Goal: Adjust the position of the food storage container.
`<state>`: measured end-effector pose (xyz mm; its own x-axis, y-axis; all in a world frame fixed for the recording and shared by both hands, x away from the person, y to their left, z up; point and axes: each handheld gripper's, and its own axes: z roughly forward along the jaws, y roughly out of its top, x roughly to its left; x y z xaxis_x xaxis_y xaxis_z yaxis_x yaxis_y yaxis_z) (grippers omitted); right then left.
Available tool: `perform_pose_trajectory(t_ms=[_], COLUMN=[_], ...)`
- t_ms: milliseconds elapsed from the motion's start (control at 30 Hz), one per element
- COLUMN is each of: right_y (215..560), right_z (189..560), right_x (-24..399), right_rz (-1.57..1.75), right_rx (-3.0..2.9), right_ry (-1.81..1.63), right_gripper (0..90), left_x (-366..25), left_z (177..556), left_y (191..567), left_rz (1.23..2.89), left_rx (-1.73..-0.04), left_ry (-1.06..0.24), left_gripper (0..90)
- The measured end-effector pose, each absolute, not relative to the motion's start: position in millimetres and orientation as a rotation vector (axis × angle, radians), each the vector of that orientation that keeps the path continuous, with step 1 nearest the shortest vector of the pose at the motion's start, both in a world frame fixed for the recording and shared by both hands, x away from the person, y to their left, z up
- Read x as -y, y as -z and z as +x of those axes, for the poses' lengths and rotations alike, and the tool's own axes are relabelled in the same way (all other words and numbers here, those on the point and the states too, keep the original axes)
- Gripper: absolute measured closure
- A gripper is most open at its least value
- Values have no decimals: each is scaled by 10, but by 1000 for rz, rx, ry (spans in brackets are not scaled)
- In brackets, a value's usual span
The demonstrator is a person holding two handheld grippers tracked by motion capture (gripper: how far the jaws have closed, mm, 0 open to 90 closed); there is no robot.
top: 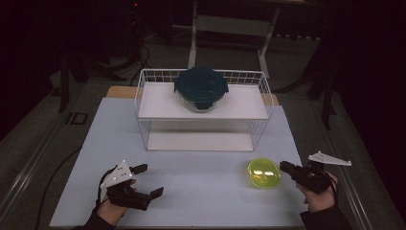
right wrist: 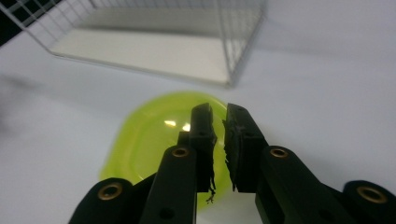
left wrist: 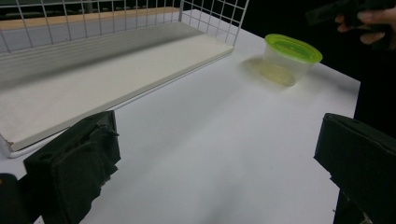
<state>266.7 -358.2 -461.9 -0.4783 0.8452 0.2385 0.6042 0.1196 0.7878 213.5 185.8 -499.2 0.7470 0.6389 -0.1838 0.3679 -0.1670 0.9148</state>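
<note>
While the small container with the yellow-green lid stands on the white tabletop, in front of the right end of the white wire rack, the work on it is judged to be at its very start. No lift has been made: the container is seen resting flat, untouched by either tool.

The right hand-held gripper is held just beside the container's right edge, aimed at it. Its jaws are drawn nearly together, with only a thin slit between the pads and nothing caught in them; in the right gripper view the green lid is seen just past and below the tips. Whether a push or a fresh grasp is intended cannot be told.

The left hand-held gripper is kept near the front left of the tabletop, well apart from the container, with its jaws spread wide and empty.

On the rack's upper shelf a larger container with a dark teal lid is already placed; the lower shelf is bare. What seems left is the whole handling of the green-lidded container, probably its transfer to the rack.
</note>
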Motion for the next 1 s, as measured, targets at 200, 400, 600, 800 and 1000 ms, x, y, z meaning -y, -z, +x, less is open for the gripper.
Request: perform_pose_trajectory(t_ms=[200, 400, 600, 800, 1000], right_y=[4842, 4945, 5043, 5180, 5244], right_z=[2615, 2577, 2580, 2619, 2651], right_x=[3645, 3746, 3749, 3695, 3640], right_rz=[1511, 1568, 1592, 1626, 1633], right_rx=[-2141, -2107, -2114, -2163, -2204], right_ry=[-1245, -1237, -1235, -1206, -1203], right_gripper=[895, 897, 898, 899, 899], left_x=[-1857, -1847, -1844, -1851, -1847], left_z=[2132, 2129, 2135, 2143, 2139], left_y=[4999, 4985, 4994, 5002, 4996], left_rz=[1791, 1786, 1790, 1790, 1791], left_rx=[-787, -773, -774, -786, -777], left_ry=[-300, -300, -294, -286, -287], left_gripper=[0, 0, 0, 0, 0])
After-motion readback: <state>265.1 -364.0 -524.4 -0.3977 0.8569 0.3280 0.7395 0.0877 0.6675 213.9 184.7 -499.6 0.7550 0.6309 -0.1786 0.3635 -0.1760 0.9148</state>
